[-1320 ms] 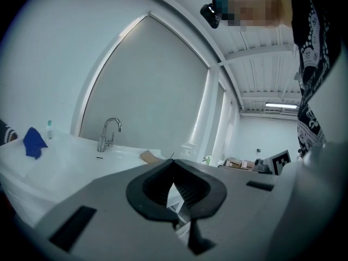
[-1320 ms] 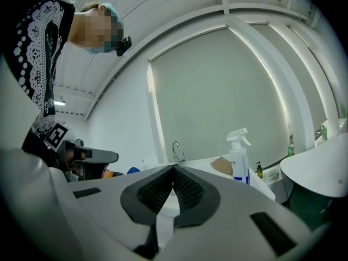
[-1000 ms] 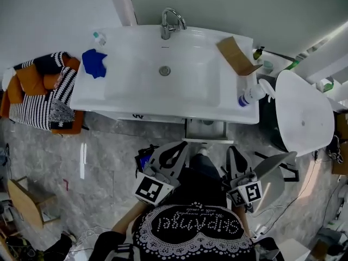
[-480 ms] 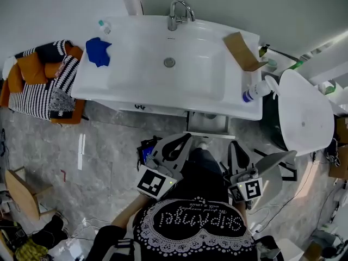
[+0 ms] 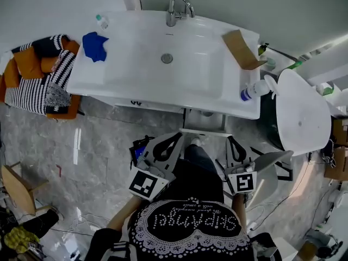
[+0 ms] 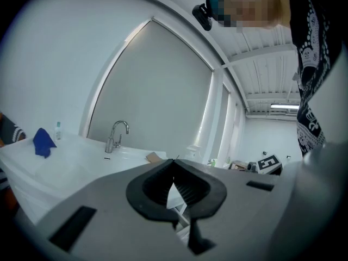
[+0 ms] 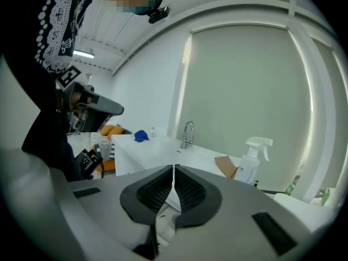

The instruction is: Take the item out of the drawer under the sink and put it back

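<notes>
My left gripper (image 5: 178,137) and right gripper (image 5: 232,142) both had their jaws together, with nothing between them. Just ahead of their tips, between the two, the drawer (image 5: 205,129) stood pulled out from under the sink (image 5: 136,75). I could not make out any item inside it. A spray bottle (image 5: 254,91) lay beyond my right gripper.

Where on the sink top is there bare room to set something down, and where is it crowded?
Free: the basin around the drain, the back rim between cloth and faucet, and the front edge left of the spray bottle. Crowded: the right end, with cardboard and spray bottle; the left back corner, with cloth and a small bottle.
</notes>
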A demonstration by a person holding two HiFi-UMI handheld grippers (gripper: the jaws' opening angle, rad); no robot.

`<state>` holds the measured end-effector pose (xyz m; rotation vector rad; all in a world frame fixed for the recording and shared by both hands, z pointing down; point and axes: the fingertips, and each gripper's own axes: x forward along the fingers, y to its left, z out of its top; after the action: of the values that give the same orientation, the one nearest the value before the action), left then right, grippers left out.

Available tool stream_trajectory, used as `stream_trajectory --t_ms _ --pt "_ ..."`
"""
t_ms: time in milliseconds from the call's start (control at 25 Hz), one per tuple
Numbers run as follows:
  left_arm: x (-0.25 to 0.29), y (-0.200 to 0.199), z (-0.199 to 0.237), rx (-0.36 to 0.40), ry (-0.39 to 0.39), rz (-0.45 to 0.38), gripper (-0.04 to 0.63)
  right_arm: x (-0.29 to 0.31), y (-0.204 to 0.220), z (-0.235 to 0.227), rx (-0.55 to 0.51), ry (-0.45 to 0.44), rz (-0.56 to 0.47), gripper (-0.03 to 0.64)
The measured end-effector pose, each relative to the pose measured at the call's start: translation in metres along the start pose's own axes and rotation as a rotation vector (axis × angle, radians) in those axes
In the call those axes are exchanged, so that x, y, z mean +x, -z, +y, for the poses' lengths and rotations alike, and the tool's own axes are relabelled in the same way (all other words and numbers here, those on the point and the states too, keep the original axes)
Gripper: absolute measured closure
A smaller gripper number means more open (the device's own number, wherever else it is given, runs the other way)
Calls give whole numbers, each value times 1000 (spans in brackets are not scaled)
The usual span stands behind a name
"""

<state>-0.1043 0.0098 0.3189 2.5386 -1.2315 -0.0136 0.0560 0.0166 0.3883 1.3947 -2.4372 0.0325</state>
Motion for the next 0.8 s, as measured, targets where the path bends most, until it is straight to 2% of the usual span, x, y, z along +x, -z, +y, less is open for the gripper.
stream_trajectory --t_ms 400,800 --pt "0 10 -1 -42 -90 23 591 15 40 -8 -55 -99 101 595" --pt "16 13 -23 -64 -159 20 591 27 64 -20 -172 -207 153 595"
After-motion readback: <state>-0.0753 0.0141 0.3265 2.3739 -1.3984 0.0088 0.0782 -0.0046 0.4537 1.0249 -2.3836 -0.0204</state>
